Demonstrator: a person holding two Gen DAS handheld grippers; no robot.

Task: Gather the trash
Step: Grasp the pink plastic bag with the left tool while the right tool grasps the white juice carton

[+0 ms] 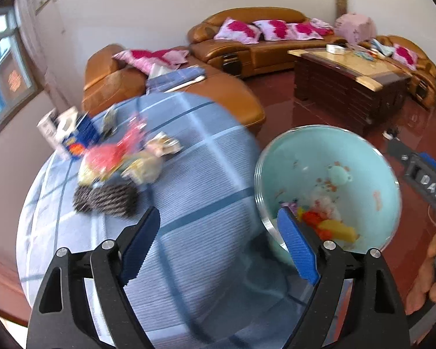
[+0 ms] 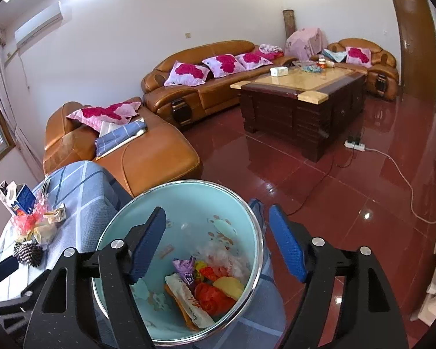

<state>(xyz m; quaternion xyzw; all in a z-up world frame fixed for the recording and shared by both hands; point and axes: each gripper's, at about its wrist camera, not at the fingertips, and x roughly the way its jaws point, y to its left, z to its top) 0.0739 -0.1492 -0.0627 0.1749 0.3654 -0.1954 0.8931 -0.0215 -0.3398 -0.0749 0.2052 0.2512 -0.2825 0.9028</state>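
Lying light and crinkly on the tablecloth (image 1: 189, 192), wrappers (image 1: 122, 160) are being approached by the wide-open left gripper (image 1: 218, 244); edges likely pinchable

The round table (image 1: 194, 157) is covered with a blue checked cloth (image 2: 81, 192). Lying directly on the cloth, grouped near the far left edge: crumpled wrappers (image 1: 125, 157), a dark knitted item (image 1: 107, 199) and a blue-and-white carton (image 2: 16, 196). The mint-green bin (image 2: 189, 200) stands just beside the table.
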